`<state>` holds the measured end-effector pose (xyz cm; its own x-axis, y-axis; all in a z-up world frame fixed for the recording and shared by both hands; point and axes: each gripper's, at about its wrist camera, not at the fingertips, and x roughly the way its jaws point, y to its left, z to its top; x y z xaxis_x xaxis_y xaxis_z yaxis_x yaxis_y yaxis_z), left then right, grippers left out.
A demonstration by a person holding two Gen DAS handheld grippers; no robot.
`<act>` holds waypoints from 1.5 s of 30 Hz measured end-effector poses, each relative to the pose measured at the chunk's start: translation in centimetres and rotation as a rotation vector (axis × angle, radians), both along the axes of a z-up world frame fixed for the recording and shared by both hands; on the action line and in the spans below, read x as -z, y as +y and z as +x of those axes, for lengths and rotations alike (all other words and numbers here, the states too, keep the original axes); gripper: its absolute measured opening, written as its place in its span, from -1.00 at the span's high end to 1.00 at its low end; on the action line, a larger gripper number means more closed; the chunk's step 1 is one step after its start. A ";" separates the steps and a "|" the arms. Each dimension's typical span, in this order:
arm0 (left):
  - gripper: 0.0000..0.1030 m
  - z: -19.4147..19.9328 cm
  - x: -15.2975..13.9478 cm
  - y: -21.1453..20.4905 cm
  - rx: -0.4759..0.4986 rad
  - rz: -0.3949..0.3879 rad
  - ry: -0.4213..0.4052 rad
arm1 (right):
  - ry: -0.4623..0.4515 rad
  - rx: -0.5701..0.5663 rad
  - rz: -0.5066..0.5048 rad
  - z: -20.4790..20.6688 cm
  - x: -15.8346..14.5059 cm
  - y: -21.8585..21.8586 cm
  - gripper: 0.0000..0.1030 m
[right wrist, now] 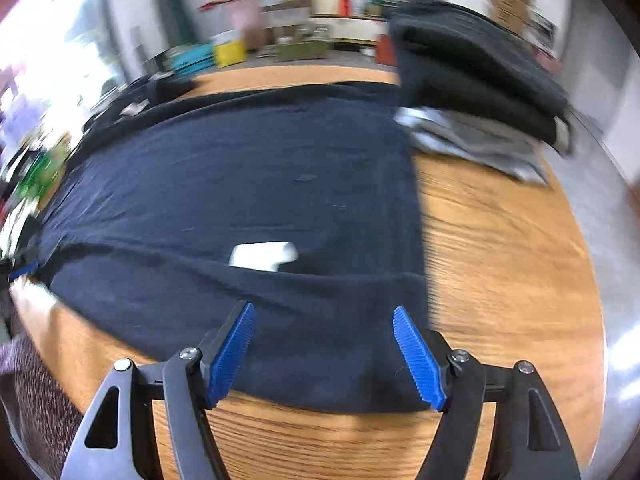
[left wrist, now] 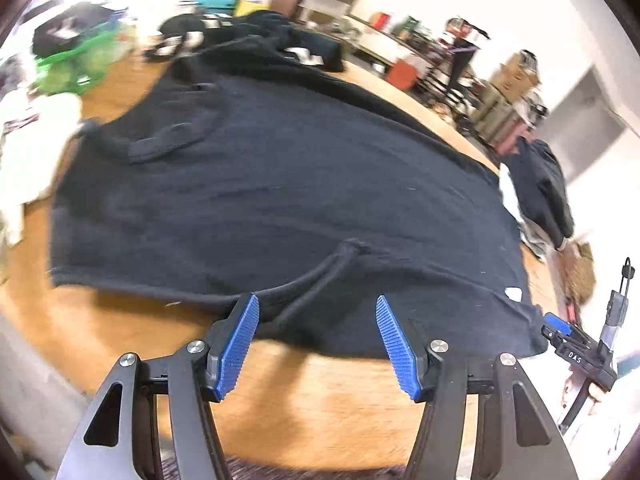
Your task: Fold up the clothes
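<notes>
a black garment (left wrist: 280, 184) is spread flat on the wood table (left wrist: 360, 408), filling most of both views; its near hem lies just ahead of both tongs, at 12 o'clock from each. the long axis is judged to run left to right along the table edge — not certain under the fisheye warp. the left gripper (left wrist: 318, 344) is released, jaws apart, nothing between the pads; a raised fold of cloth runs from 12 o'clock down toward its left pad. the right gripper (right wrist: 324, 354) is also released, hanging over the hem near the garment's right corner, which sits at about 2 o'clock from it. each hand is near its own end of the hem; the right one looks closer to a corner. the next grab is judged to be the hem, both sides.

writing — "das" is read on the other tool's body (left wrist: 576, 354) at 3 o'clock in the left view. a white tag (right wrist: 264, 256) is seen on the cloth at 12 o'clock in the right view, too blurred to read. a folded stack (right wrist: 480, 92) lies at 1 o'clock.
</notes>
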<state>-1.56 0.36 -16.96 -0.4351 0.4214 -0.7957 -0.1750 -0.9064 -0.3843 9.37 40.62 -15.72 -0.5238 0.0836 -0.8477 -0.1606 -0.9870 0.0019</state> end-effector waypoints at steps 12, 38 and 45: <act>-0.22 0.2 -0.2 -3.7 -0.117 -0.114 0.009 | -0.057 -0.030 -0.022 -2.3 3.2 -1.1 -0.47; -0.22 -7.3 -1.1 -4.1 -0.091 0.009 0.019 | 0.040 -0.389 -0.146 -4.1 -0.1 -12.1 -0.48; -0.23 -3.2 -3.3 -4.4 -0.020 -0.171 0.080 | 0.026 -0.552 -0.125 -6.0 0.3 -18.7 -0.48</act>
<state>-4.76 -4.01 -13.64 -0.5070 0.2736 -0.8174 -0.1799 -0.9610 -0.2101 3.38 21.89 -15.99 -0.4821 -0.3089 -0.8198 0.3811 -0.9165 0.1212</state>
